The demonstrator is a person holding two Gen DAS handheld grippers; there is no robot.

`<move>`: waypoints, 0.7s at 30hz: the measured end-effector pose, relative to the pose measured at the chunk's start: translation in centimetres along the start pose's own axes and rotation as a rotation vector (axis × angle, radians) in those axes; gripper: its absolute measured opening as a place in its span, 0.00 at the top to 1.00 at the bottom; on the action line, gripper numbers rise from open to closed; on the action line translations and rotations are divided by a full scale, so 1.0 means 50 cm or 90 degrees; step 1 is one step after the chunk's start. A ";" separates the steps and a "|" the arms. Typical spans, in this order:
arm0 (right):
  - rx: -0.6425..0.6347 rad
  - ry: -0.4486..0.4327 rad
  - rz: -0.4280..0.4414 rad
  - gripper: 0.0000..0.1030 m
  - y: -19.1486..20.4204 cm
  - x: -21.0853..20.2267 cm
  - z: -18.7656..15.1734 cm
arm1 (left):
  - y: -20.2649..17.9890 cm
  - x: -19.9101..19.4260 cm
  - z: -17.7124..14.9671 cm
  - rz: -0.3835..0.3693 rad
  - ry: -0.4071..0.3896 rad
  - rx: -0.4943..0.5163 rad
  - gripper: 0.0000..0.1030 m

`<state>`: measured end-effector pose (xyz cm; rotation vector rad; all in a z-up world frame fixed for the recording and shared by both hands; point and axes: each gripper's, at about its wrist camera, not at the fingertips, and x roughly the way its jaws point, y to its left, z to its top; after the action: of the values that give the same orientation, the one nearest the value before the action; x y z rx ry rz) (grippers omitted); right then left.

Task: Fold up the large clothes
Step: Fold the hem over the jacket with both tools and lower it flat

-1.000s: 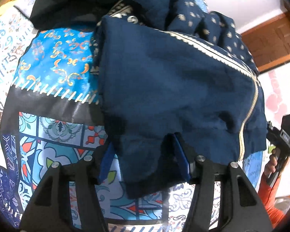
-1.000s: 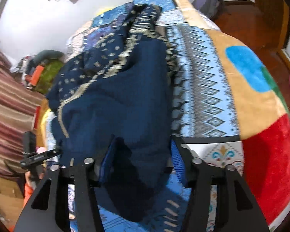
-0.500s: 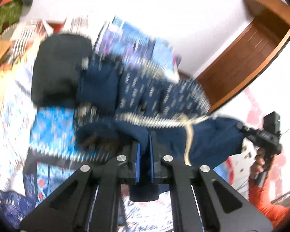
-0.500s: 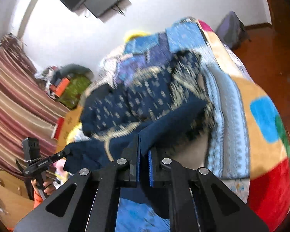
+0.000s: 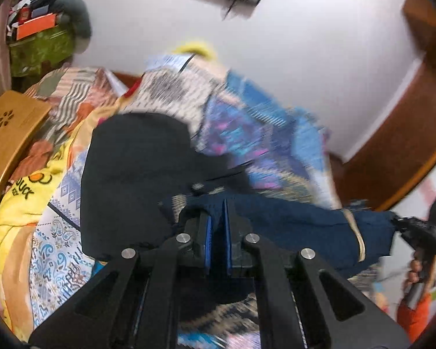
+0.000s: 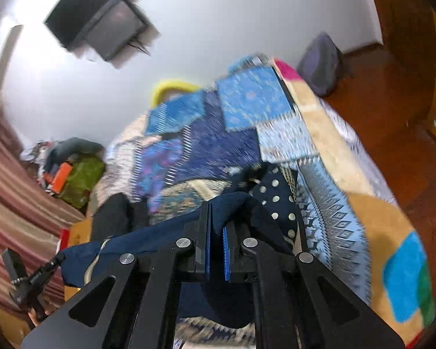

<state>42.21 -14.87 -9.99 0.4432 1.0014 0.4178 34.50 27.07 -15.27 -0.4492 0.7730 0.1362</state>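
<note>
Between the blue pads of the left gripper (image 5: 216, 232), a fold of the navy cloth (image 5: 305, 232) is being pinched tight. The cloth is stretching sideways, off the bed, to the right gripper (image 6: 216, 244), which is squeezing another fold of it between its own blue pads. Both grippers are closed on the cloth, holding it up above the patchwork bedspread (image 6: 276, 110). A pale gold stripe (image 5: 356, 232) is running across the cloth near the far end in the left view.

Just past the left gripper, a black garment (image 5: 130, 168) is lying on the bed. Beside it, a yellow fabric (image 5: 29, 186) is showing dark letters that look like "duck"; the rest is too blurry to read. In the right view, a dark dotted cloth (image 6: 276, 197) is sitting just behind the pads.

Farther off, a wooden board (image 5: 11, 128) is leaning at the left, and a dark screen (image 6: 101, 23) is hanging on the white wall.
</note>
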 end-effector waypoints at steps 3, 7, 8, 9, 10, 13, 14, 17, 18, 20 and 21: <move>0.045 0.023 -0.017 0.95 -0.044 0.054 -0.003 | 0.013 0.073 -0.022 0.033 0.028 0.014 0.93; 0.084 0.018 -0.013 0.94 -0.070 0.058 -0.015 | 0.020 0.110 -0.039 0.044 0.039 0.049 0.92; 0.077 0.020 -0.020 0.94 -0.065 0.052 -0.015 | 0.015 0.105 -0.041 0.050 0.040 0.066 0.91; 0.064 0.025 -0.029 0.94 -0.057 0.045 -0.015 | 0.009 0.098 -0.042 0.052 0.041 0.078 0.89; 0.049 0.029 -0.042 0.92 -0.047 0.038 -0.015 | 0.003 0.093 -0.041 0.054 0.045 0.087 0.84; 0.001 0.019 -0.112 0.79 -0.016 0.013 -0.019 | -0.016 0.065 -0.045 0.052 0.048 0.109 0.70; -0.015 0.013 -0.127 0.76 -0.009 0.006 -0.023 | -0.023 0.053 -0.047 0.053 0.046 0.117 0.68; -0.068 -0.006 -0.148 0.65 0.023 -0.038 -0.040 | -0.049 0.018 -0.059 0.083 0.031 0.150 0.58; -0.089 -0.012 -0.153 0.62 0.035 -0.054 -0.047 | -0.057 0.006 -0.062 0.089 0.025 0.160 0.57; -0.137 -0.015 -0.154 0.59 0.062 -0.087 -0.065 | -0.070 -0.016 -0.070 0.082 0.024 0.170 0.53; -0.154 -0.017 -0.152 0.54 0.070 -0.094 -0.071 | -0.074 -0.023 -0.073 0.072 0.028 0.169 0.52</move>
<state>36.43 -13.85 -6.44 0.1094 0.9515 0.3111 32.39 22.21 -15.50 -0.1573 0.8468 0.1276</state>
